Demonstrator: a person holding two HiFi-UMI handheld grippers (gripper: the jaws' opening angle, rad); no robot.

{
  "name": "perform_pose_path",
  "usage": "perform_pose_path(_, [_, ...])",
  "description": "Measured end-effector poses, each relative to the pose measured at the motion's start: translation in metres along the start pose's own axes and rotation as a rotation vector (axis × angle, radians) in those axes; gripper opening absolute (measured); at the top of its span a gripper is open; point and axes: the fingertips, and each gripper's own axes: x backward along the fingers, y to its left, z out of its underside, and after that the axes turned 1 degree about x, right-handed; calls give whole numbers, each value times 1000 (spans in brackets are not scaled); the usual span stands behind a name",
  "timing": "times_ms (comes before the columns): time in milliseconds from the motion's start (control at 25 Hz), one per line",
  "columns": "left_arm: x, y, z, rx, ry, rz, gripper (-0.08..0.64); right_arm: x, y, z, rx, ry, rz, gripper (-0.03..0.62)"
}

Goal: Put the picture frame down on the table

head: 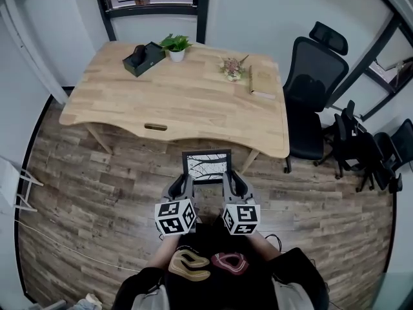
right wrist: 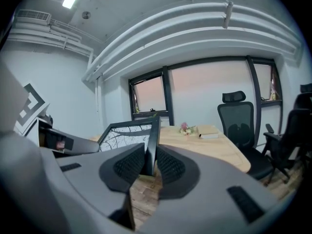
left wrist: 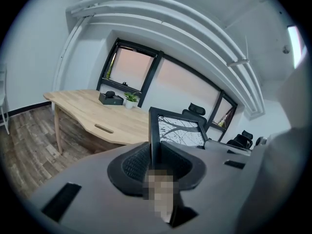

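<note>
L tool (head: 182,187) clenched on pic frame (head: 207,166) left edge, R tool (head: 230,185) clenched on right edge. Frame upright over floor (head: 97,192), just short of tabletop (head: 181,102).

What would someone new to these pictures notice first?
The black picture frame stands out, held in the air in front of the table's near edge. The left gripper and right gripper each clamp one of its side edges. Behind it, the wooden table carries a plant and a black box at its far side, and a black chair stands to its right.
</note>
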Motion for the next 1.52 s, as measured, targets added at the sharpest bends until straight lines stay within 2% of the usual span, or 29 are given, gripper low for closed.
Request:
perform_pose_path(280, [-9, 2, 3, 7, 6, 1, 81, -9, -5, 7, -11, 20, -1, 87])
perform_pose_path(520, [-34, -2, -9, -3, -5, -5, 81, -32, -22, 0, -18, 13, -9, 87])
perform_pose_path(1240, [-170, 10, -76, 36, -21, -154, 81, -191, -87, -34, -27, 60, -155, 86])
perform_pose_path(1520, [-219, 1, -93, 55, -27, -176, 81, -237, -122, -46, -33, 64, -188, 86])
